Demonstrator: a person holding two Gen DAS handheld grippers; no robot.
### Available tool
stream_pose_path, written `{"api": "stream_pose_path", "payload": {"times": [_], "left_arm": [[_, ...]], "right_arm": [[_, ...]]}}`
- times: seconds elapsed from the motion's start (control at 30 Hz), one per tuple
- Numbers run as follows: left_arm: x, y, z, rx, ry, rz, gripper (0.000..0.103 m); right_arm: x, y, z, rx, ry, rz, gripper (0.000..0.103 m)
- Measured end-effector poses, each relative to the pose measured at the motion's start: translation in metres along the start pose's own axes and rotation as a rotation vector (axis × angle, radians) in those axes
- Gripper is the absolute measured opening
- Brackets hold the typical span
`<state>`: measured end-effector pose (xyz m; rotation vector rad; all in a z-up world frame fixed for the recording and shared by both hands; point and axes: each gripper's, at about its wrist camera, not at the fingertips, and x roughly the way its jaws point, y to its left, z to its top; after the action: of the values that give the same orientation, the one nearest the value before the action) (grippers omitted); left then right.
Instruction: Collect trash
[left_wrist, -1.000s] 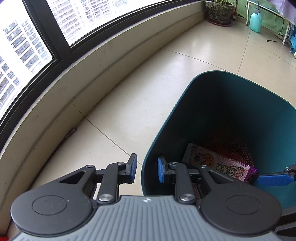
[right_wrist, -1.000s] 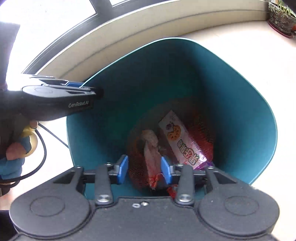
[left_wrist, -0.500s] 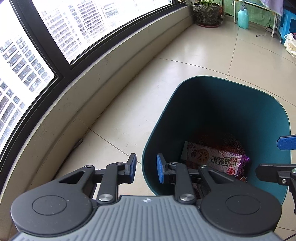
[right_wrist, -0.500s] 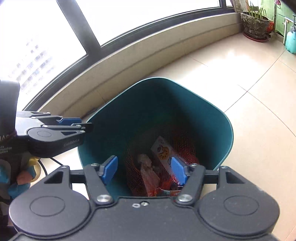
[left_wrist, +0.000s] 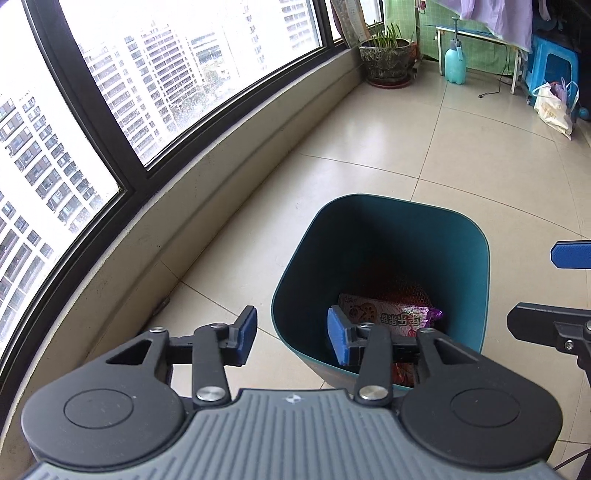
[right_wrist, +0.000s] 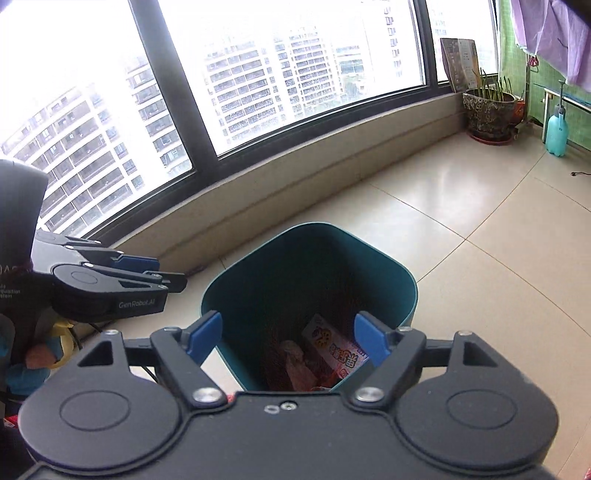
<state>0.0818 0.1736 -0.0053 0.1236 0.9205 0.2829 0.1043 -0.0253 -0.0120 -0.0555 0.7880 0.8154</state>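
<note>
A teal trash bin (left_wrist: 476, 280) (right_wrist: 406, 295) stands on the tiled floor below both grippers. Inside lie a pink and white snack wrapper (left_wrist: 388, 317) (right_wrist: 336, 347), a red net bag (left_wrist: 410, 291) and a crumpled pale scrap (right_wrist: 295, 362). My left gripper (left_wrist: 291, 338) hangs above the bin's near left rim, its jaws opening with nothing gripped between the blue pads. My right gripper (right_wrist: 288, 336) hovers over the bin's mouth, jaws wide and still opening, holding nothing. The other gripper shows at each view's edge: the right gripper (left_wrist: 569, 288) and the left gripper (right_wrist: 159, 273).
A low wall under big windows curves along the left. Far back stand a potted plant (left_wrist: 388, 59), a green spray bottle (left_wrist: 455, 62), a blue stool (left_wrist: 554, 66) and a white bag (left_wrist: 552, 107). A hand (right_wrist: 37, 358) holds the left gripper.
Both grippers have risen and drawn back from the bin, which now looks smaller. The left jaws, narrow around the bin's rim before, have widened. The right jaws have spread further.
</note>
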Motion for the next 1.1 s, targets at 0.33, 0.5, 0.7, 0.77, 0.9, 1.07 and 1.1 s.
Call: {"api": "stream_pose_path", "payload": {"times": [0.33, 0.5, 0.7, 0.77, 0.9, 1.07, 1.1], "left_arm": [[-0.063, -0.018, -0.019, -0.036, -0.093, -0.035, 0.069], [-0.078, -0.025, -0.031, -0.055, -0.119, -0.049, 0.069], [-0.095, -0.034, -0.04, -0.057, -0.16, -0.086, 0.072], [-0.098, -0.036, -0.042, -0.053, -0.175, -0.105, 0.081], [-0.102, -0.04, -0.047, -0.035, -0.193, -0.117, 0.081], [-0.104, -0.037, -0.052, -0.049, -0.191, -0.14, 0.083], [-0.106, -0.038, -0.054, -0.047, -0.19, -0.134, 0.084]], "right_arm": [[-0.064, 0.012, -0.019, -0.021, -0.091, -0.036, 0.096], [-0.08, 0.012, -0.03, -0.018, -0.144, -0.034, 0.103], [-0.088, 0.014, -0.04, -0.005, -0.159, -0.078, 0.103], [-0.09, 0.015, -0.043, 0.003, -0.17, -0.093, 0.103], [-0.093, 0.015, -0.049, 0.039, -0.204, -0.133, 0.103], [-0.091, 0.017, -0.05, 0.057, -0.229, -0.164, 0.103], [-0.092, 0.017, -0.051, 0.062, -0.235, -0.17, 0.103]]}}
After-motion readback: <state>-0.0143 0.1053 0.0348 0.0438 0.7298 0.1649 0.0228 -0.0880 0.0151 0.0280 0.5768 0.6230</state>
